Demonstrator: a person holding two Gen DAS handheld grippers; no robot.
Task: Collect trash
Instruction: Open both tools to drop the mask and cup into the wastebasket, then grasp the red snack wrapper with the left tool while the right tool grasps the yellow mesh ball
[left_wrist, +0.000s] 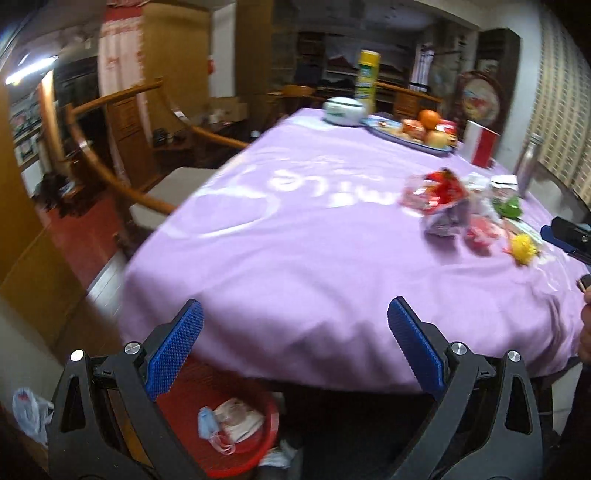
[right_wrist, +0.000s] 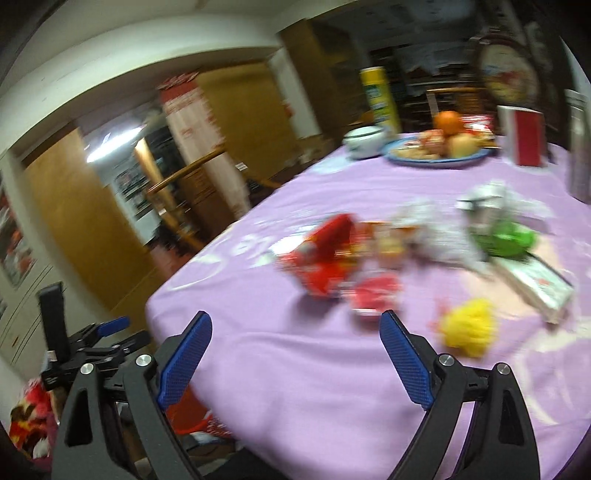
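Purple-clothed table. Red bin on floor below near edge, one. Trash pile mid-table toward right edge. Left gripper over near edge, jaws spread, empty. Right gripper over near edge, jaws spread, empty.

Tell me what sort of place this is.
Most likely a home dining room: a table under a purple tablecloth, a blue plate of fruit, wooden chairs around it, and a red trash basket on the floor beneath.
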